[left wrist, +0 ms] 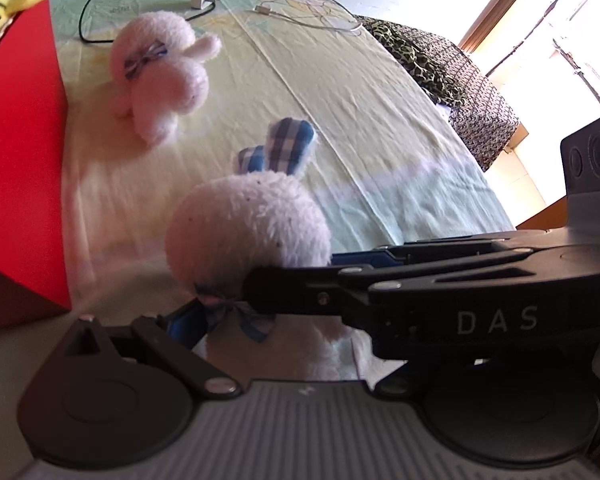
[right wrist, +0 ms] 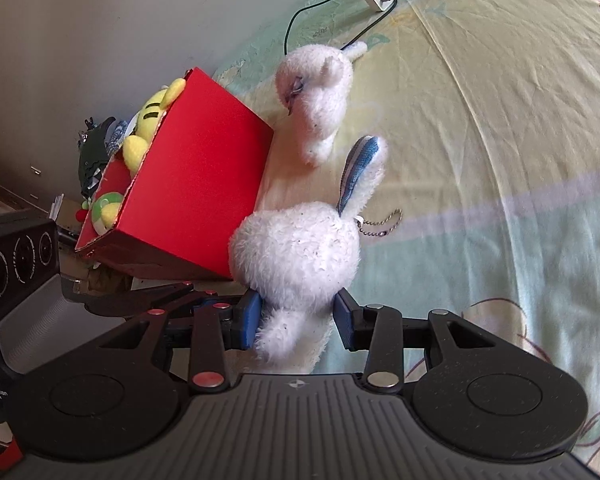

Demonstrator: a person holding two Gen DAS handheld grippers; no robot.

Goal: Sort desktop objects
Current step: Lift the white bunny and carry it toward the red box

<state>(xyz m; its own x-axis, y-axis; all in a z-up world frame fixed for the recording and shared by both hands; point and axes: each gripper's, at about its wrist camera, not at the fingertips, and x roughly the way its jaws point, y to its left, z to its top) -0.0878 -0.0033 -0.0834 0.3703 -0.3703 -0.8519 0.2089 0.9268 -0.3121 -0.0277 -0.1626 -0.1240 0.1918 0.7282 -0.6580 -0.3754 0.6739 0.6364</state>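
From the left wrist view, the white plush rabbit (left wrist: 248, 232) with checked blue ears sits on the pale sheet (left wrist: 340, 92). The left gripper (left wrist: 228, 316) closes on its neck by the bow, while the right gripper (left wrist: 380, 264) crosses in from the right and pinches it too. A second plush rabbit (left wrist: 164, 68) lies beyond, beside the red box (left wrist: 20, 160).

The right wrist view shows the right gripper's blue pads (right wrist: 250, 320) squeezing the fluffy body, a bead chain (right wrist: 380, 224), and yellow toys (right wrist: 148, 124) inside the open box.
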